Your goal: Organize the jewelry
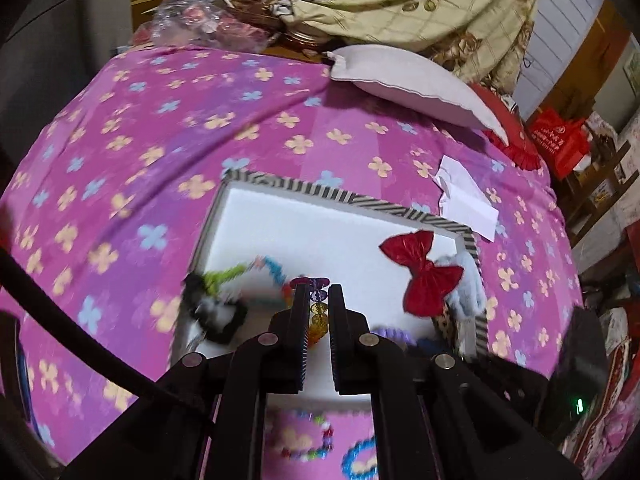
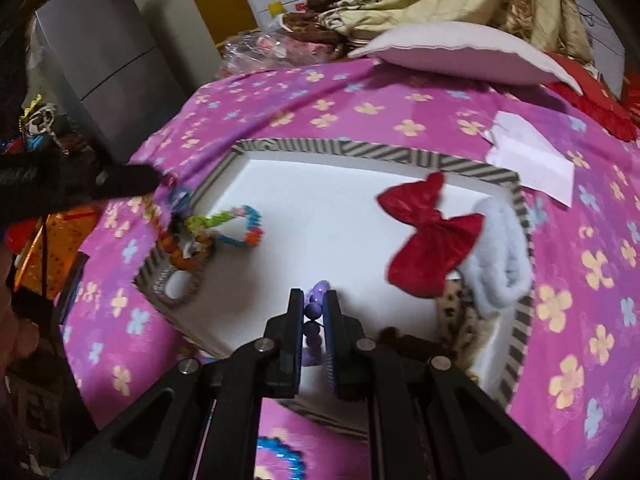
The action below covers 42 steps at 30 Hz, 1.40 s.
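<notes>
Surface: bed with a pink flower-print sheet [image 2: 400, 92]; no bench in view.
Container: shallow white tray with a black-and-white striped rim [image 2: 360, 148], lying flat on the sheet.
Tray contents: red satin bow [image 2: 432, 236] and pale blue fluffy hair tie [image 2: 500, 256] at the right side; tangle of multicoloured bead bracelets [image 2: 224, 228] at the left rim.
Left gripper [image 1: 319, 312]: closed part-way on a strand of amber and purple faceted beads [image 1: 318, 312], held above the tray's near half.
Right gripper [image 2: 313, 312]: closed almost fully on a string of round purple beads [image 2: 314, 312], hanging between the pads over the tray's near edge.
Loose items: further bead bracelets [image 1: 320, 440] on the sheet, outside the tray's near rim.
Risk, slip: both strands are clamped on single round beads; a tilt or a jolt would probably let them roll out of the pads.
Risk, tangle: lowering either strand near the left-hand cluster would likely knot it with the bracelets there.
Risk, overshoot: a release too close to the near rim could drop the beads onto the sheet.
Visibility: both views are blurred, so the exact bead contact cannot be told.
</notes>
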{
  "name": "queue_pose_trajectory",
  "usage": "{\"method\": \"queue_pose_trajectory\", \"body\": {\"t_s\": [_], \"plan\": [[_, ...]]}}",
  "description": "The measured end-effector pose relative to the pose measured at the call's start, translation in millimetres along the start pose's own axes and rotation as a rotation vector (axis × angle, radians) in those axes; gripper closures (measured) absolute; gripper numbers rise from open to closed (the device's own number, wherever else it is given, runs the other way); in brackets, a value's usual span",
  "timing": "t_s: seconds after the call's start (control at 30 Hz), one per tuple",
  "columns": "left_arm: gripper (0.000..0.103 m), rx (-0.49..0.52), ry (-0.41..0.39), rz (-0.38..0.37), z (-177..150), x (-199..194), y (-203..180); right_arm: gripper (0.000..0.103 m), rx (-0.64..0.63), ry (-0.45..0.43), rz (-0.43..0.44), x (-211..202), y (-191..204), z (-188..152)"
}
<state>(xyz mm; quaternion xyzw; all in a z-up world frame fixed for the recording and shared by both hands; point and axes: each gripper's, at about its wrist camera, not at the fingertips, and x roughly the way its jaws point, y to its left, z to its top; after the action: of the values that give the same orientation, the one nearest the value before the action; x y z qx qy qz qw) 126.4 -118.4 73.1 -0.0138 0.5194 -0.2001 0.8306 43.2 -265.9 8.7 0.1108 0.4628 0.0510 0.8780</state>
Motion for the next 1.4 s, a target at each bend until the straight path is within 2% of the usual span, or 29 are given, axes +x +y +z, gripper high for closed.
{"method": "queue_pose_trajectory", "body": {"t_s": [0.1, 0.23, 0.33, 0.43, 0.5, 0.6, 0.7, 0.8, 1.13, 1.4], "plan": [[0.082, 0.004, 0.004, 0.020, 17.1, 25.5, -3.4, 0.093, 0.005, 0.003, -0.021, 3.4, -6.5, 0.0], [0.082, -0.019, 0.032, 0.080, 32.8, 64.5, 8.1, 0.092, 0.002, 0.009, -0.002, 8.4, -5.5, 1.1], [0.082, -0.048, 0.062, 0.139, 33.5, 88.5, 26.3, 0.087, -0.011, 0.006, -0.012, 9.7, -2.2, 2.4], [0.082, -0.083, 0.080, 0.180, 30.4, 100.4, 44.8, 0.074, -0.014, -0.006, -0.007, 3.8, 0.9, 1.8], [0.082, -0.103, 0.085, 0.180, 28.4, 101.1, 54.3, 0.066, -0.009, -0.024, -0.001, -3.3, 3.2, 0.7], [0.080, -0.117, 0.089, 0.155, 26.3, 94.7, 57.2, 0.064, -0.005, -0.045, 0.004, -14.0, 6.6, -2.9], [0.061, -0.090, 0.069, 0.132, 21.2, 78.8, 52.1, 0.057, -0.005, -0.058, 0.001, -23.9, 11.1, -8.9], [0.058, -0.049, 0.020, 0.139, 11.2, 55.7, 45.1, 0.056, -0.003, -0.070, -0.005, -32.7, 14.4, -16.7], [0.057, 0.026, -0.118, 0.202, -55.4, -18.5, 37.8, 0.050, 0.011, -0.103, -0.034, -60.2, 30.4, -48.7], [0.057, 0.035, -0.165, 0.230, -109.1, -48.7, 35.4, 0.045, 0.008, -0.122, -0.036, -82.5, 45.9, -71.7]]}}
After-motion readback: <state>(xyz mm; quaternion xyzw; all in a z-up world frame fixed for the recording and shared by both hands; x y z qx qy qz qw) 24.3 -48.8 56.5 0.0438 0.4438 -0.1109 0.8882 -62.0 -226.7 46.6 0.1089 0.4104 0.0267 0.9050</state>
